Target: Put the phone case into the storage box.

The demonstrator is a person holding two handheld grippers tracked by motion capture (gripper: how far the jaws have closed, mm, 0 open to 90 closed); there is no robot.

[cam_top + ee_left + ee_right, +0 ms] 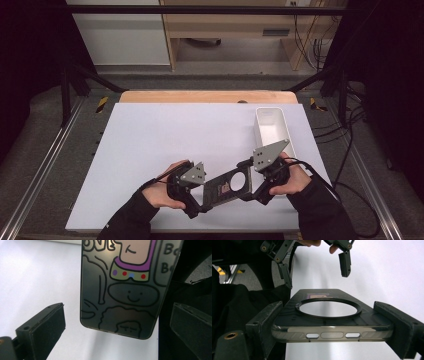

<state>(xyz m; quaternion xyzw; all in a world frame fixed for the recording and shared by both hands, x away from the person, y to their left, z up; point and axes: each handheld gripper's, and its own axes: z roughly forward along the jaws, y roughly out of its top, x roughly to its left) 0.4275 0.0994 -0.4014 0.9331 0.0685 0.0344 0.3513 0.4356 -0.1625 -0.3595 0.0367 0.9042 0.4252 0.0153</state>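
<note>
A dark, see-through phone case (227, 186) with a large round camera cutout is held above the white table near its front edge. My right gripper (252, 186) is shut on its right end; in the right gripper view both jaws press the sides of the phone case (329, 315) at the right gripper (332, 330). My left gripper (198, 201) is open at the other end. In the left gripper view the phone case (122, 290) shows cartoon drawings and hangs between the spread jaws of the left gripper (117, 327), with a gap at the left jaw. The left gripper (315, 270) appears open beyond the case.
A white rectangular bin (272, 129) stands at the right side of the white table sheet (165, 140), just behind my right hand. Metal rails run along both table sides, and cables trail to the right.
</note>
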